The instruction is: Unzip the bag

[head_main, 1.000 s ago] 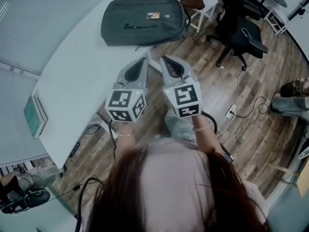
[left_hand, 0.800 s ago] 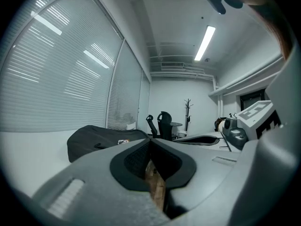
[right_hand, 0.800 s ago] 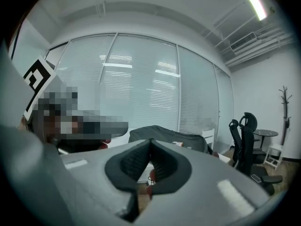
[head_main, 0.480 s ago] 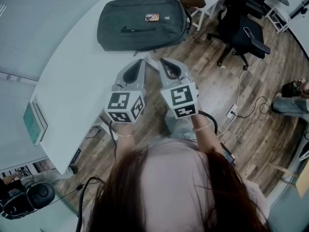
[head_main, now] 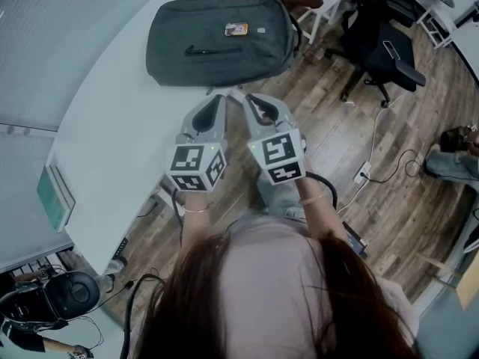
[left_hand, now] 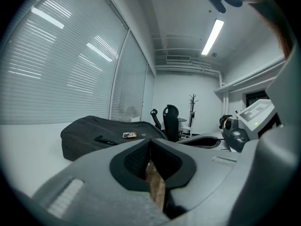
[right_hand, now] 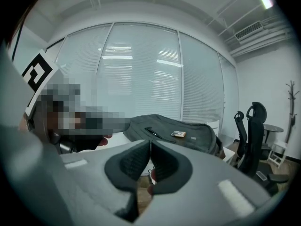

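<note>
A dark grey backpack (head_main: 217, 40) lies flat on the white table (head_main: 120, 133) at its far end, with a small orange tag on its front; it also shows as the backpack (left_hand: 103, 135) ahead in the left gripper view and the backpack (right_hand: 176, 133) in the right gripper view. My left gripper (head_main: 221, 97) and right gripper (head_main: 251, 97) hang side by side just short of the bag, over the table's edge, touching nothing. Both pairs of jaws are shut with nothing between them.
Black office chairs (head_main: 374, 47) stand on the wooden floor to the right of the table. A green-edged tablet (head_main: 54, 189) lies near the table's left edge. Cables (head_main: 374, 163) run over the floor. Blinds cover the windows behind the table.
Both grippers have edged forward and lower toward the backpack, which now sits slightly nearer in the head view. Their jaws stay shut.
</note>
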Action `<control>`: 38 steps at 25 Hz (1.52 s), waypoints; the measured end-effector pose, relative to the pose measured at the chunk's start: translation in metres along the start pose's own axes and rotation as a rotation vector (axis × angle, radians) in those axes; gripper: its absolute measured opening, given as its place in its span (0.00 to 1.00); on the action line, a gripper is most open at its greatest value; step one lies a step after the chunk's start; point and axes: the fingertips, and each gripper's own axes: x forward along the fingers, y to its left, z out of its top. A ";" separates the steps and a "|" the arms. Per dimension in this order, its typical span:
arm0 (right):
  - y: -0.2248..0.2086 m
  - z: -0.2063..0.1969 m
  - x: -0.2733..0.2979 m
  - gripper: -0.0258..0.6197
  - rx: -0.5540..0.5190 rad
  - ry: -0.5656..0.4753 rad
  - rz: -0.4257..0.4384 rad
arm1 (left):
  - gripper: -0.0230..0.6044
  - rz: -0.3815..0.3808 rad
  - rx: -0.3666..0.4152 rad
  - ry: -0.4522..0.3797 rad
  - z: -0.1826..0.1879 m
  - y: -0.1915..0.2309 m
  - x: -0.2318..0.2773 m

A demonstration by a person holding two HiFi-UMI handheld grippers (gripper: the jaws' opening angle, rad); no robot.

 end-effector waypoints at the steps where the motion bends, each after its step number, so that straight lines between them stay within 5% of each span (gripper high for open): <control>1: -0.001 -0.003 0.004 0.06 0.002 0.007 0.005 | 0.05 0.002 -0.001 0.004 -0.001 0.002 0.003; 38: -0.022 -0.098 0.102 0.10 0.039 0.187 0.067 | 0.05 0.082 -0.083 0.128 -0.060 0.056 0.094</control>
